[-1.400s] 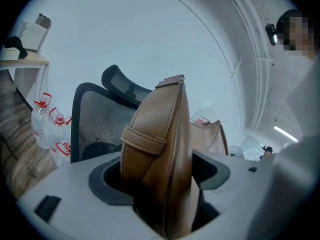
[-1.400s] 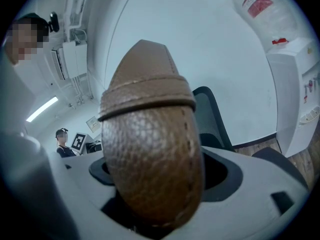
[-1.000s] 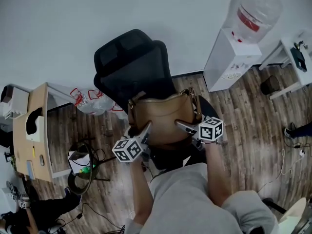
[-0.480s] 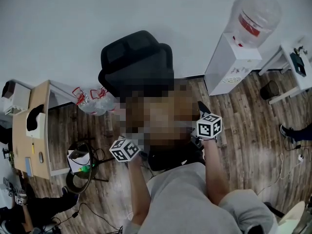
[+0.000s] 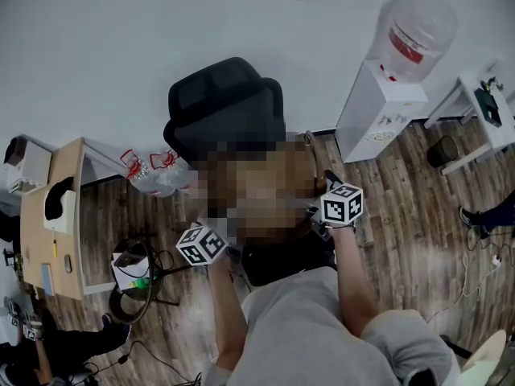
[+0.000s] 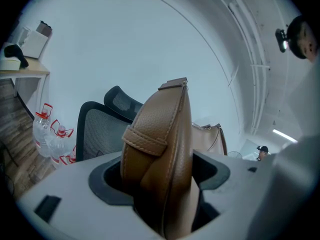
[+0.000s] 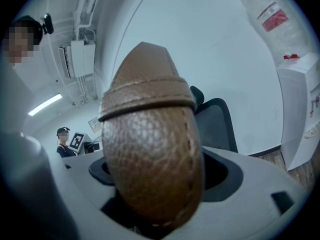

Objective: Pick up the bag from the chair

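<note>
Left tongs [image 6: 161, 186]: clamped on one end of the tan leather bag [image 6: 160, 134]. The seam edge runs straight up between the jaws and leather fills the gap.
Right tongs [image 7: 152, 184]: pinching the opposite end, a rounded brown cap with a stitched band across the top, wedged tight between the jaws.
Bag: slung between the two tongs, in front of the backrest of the black chair [image 5: 227, 107]. In the head view a mosaic patch covers most of it, so whether it's clear of the seat can't be told.
Chair: black mesh back with a headrest, standing against the white wall [image 5: 241, 14], seat side toward the person.
Arms: both reach forward from a grey top, with the left marker cube [image 5: 201, 244] at the patch's lower left and the right marker cube [image 5: 343, 206] at its right edge.
Right of chair: a white water dispenser [image 5: 378, 107] with its bottle on top, standing on the wood floor [image 5: 402, 215].
Left of chair: a clutch of clear bottles with red labels [image 5: 153, 171] on the floor, and beyond them a wooden worktop [image 5: 36, 240].
</note>
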Motion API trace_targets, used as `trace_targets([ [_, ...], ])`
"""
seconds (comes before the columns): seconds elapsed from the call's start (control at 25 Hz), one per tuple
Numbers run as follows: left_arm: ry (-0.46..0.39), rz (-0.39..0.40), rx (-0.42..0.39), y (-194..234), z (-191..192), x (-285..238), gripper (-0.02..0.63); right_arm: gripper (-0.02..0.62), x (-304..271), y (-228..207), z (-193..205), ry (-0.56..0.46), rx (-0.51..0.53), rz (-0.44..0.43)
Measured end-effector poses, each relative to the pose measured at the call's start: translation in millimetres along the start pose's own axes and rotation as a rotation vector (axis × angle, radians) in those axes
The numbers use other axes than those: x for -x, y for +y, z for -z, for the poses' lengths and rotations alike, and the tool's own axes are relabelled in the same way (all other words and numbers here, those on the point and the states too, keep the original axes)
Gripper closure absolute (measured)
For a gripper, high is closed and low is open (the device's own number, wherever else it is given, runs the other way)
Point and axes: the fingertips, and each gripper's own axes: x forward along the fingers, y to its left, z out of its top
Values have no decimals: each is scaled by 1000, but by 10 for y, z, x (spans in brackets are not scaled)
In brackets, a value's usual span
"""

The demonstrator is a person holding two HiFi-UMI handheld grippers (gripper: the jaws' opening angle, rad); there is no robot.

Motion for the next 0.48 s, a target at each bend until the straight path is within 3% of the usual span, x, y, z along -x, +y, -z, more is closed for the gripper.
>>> trace_targets([
  [0.48,-22,9,5,-94,-15,12,267,169,105,39,-62,-19,44,3],
])
